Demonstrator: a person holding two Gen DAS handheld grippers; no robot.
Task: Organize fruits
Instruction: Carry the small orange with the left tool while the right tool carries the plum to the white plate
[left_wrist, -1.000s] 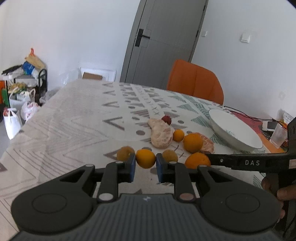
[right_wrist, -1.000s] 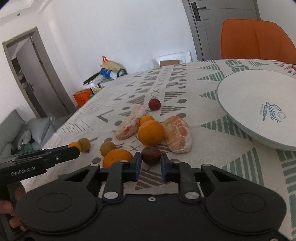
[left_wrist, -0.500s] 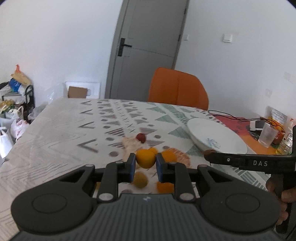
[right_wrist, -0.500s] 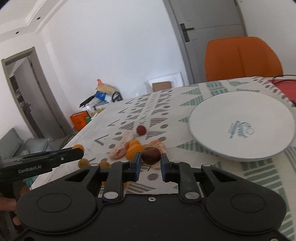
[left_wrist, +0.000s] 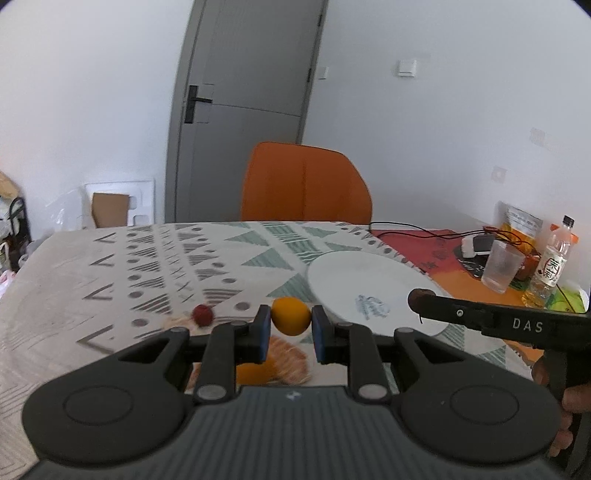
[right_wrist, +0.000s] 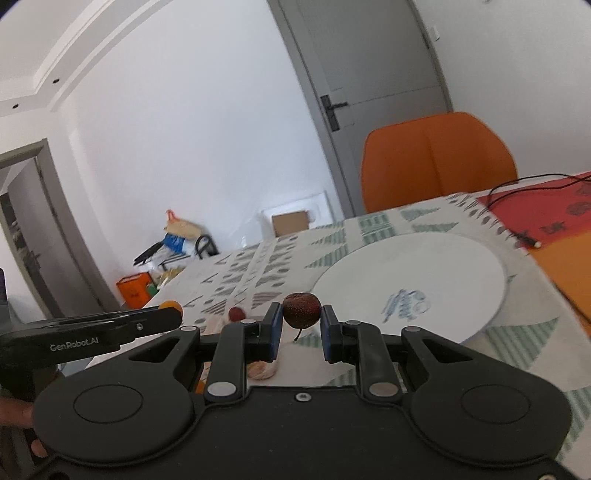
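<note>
My left gripper (left_wrist: 291, 328) is shut on a small orange fruit (left_wrist: 290, 316), held above the table just left of the white plate (left_wrist: 343, 275). My right gripper (right_wrist: 301, 326) is shut on a dark red-brown fruit (right_wrist: 301, 309), held above the table near the plate's (right_wrist: 443, 266) near left edge. The right gripper also shows in the left wrist view (left_wrist: 421, 300), over the plate's right side. A small red fruit (left_wrist: 202, 315) and peeled citrus pieces (left_wrist: 288, 363) lie on the table below, partly hidden by my fingers.
The patterned tablecloth (left_wrist: 147, 258) covers the table. An orange chair (left_wrist: 304, 182) stands at the far side. A plastic cup (left_wrist: 502, 264), a bottle (left_wrist: 552, 262) and cables (left_wrist: 424, 230) sit at the right. Bags clutter the floor at the left (right_wrist: 177, 240).
Both grippers have lifted their fruits higher and moved toward the white plate. The fruit pile has dropped low in both views.
</note>
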